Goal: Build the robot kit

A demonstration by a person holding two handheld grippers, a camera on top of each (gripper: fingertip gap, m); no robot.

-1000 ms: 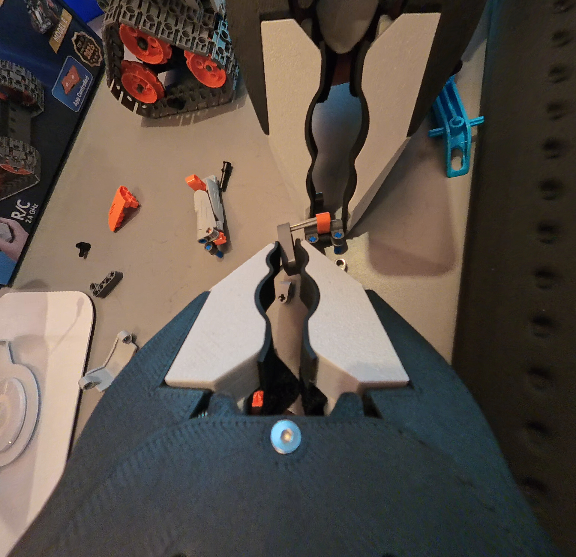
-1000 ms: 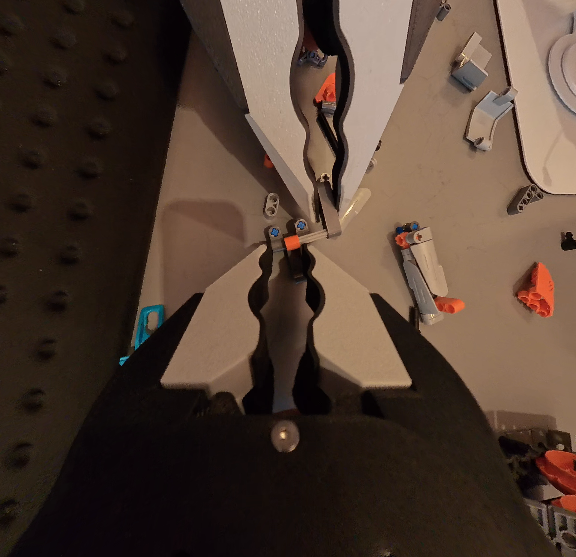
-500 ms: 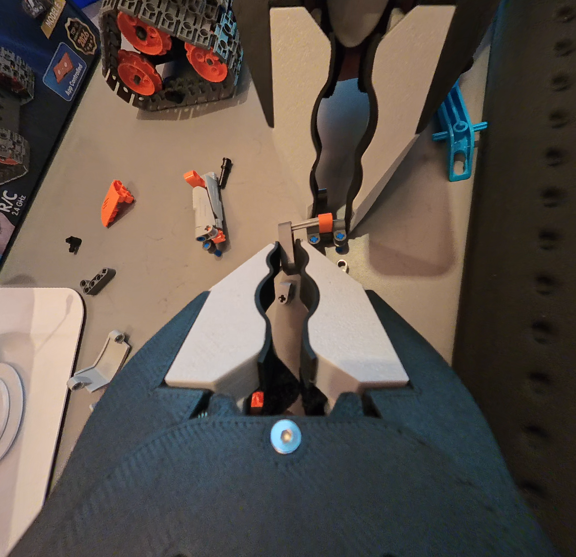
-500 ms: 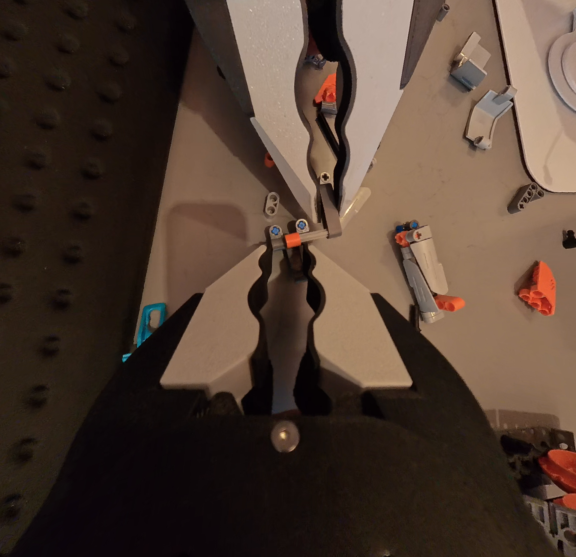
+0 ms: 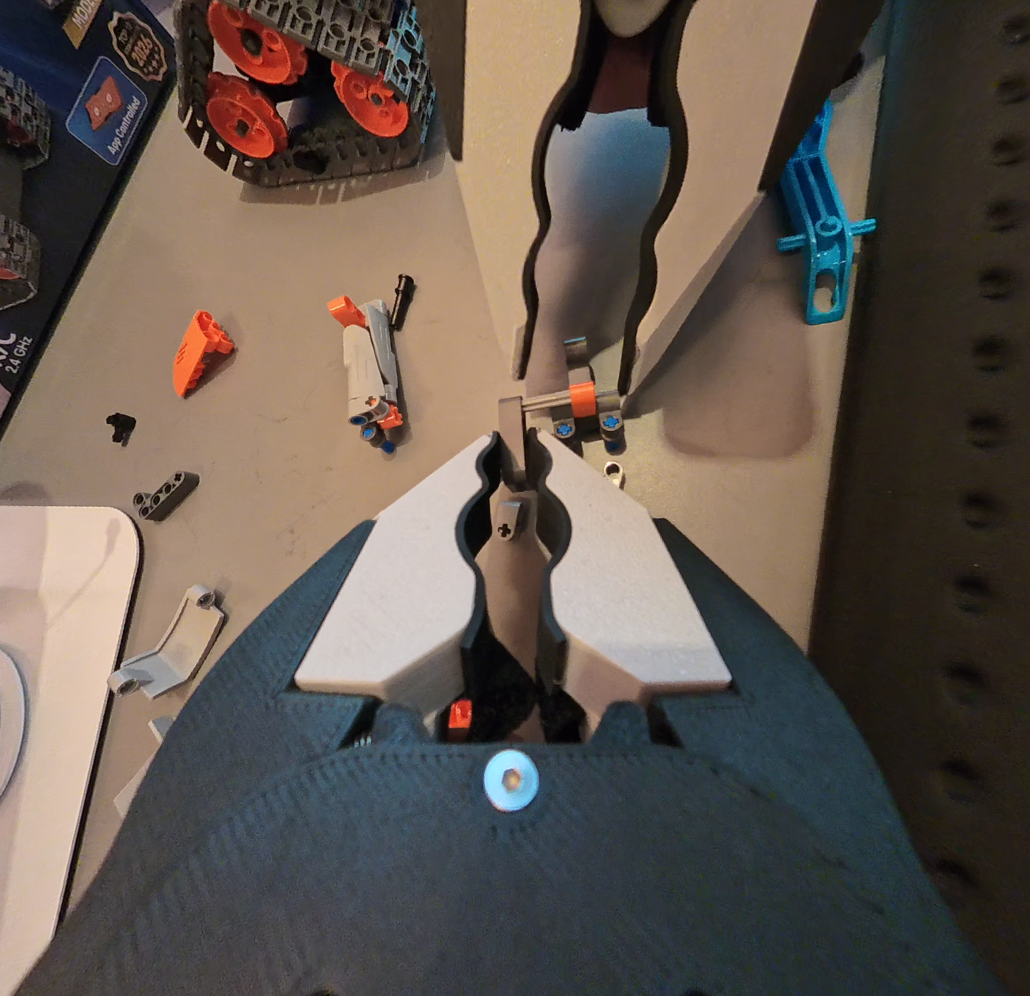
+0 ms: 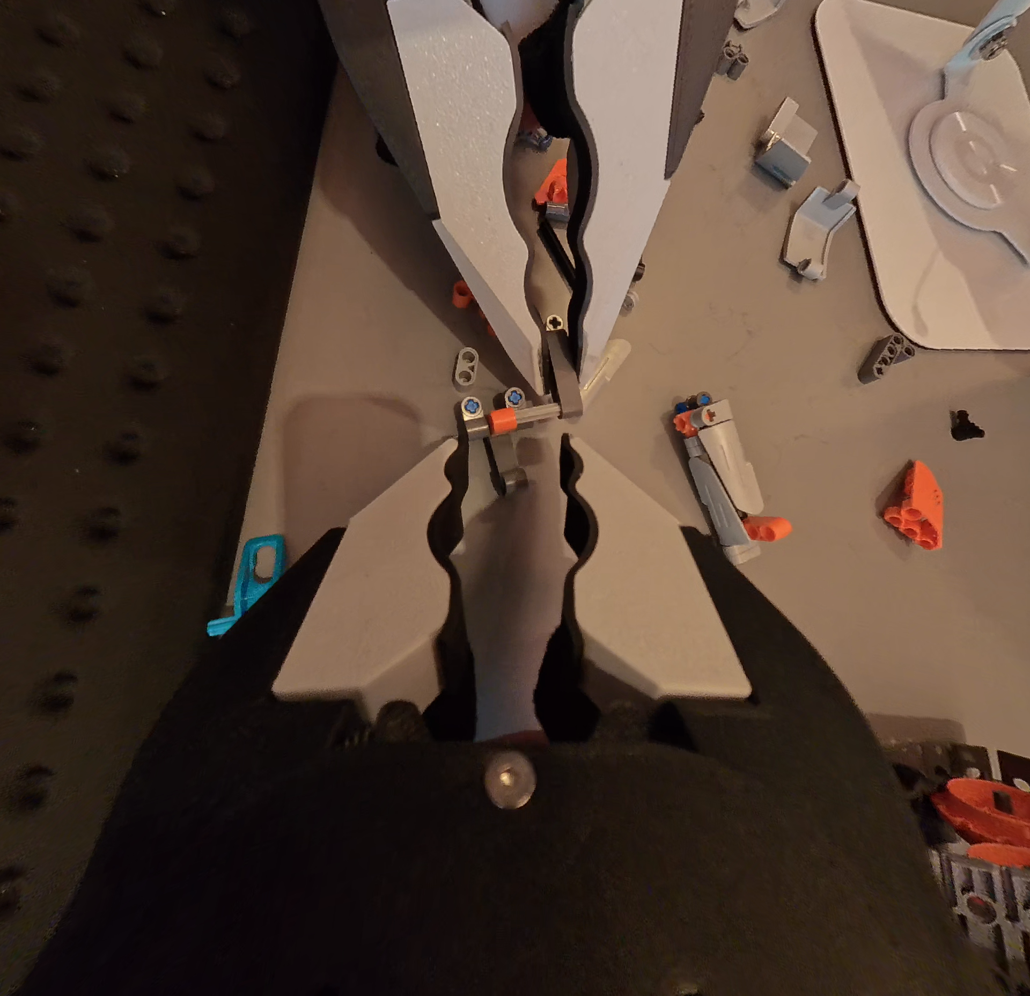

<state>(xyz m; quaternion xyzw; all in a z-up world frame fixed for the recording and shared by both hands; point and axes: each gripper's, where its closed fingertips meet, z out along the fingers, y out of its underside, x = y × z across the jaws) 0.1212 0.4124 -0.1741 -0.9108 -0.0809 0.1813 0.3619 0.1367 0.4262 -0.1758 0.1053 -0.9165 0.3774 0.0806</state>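
Note:
My left gripper (image 5: 513, 439) is shut on a dark grey beam (image 5: 511, 456). From the beam's tip a thin axle runs sideways, carrying an orange bush (image 5: 582, 400) and a grey connector with blue pins (image 5: 588, 425). My right gripper (image 6: 513, 445) faces it tip to tip and is open. The small axle assembly (image 6: 493, 423) sits between its fingertips, close against the left one. In the right wrist view the left gripper (image 6: 557, 389) comes in from the top, holding the beam (image 6: 563, 378). In the left wrist view the right gripper (image 5: 574, 372) shows with its jaws apart.
A tracked model with orange wheels (image 5: 301, 77) and a blue box (image 5: 67, 133) lie far left. Loose parts lie on the grey table: an orange wedge (image 5: 200, 350), a grey-orange sub-assembly (image 5: 370, 367) and a cyan piece (image 5: 819, 244). A white board (image 5: 56, 634) lies at left, a black studded mat (image 5: 947, 467) at right. Left and right tips are no more than a few centimetres apart. It is some 8 cm from my right tips to the cyan piece (image 5: 819, 244).
My right gripper has opened and let go of the axle assembly. My left gripper still grips the dark grey beam and has barely moved.

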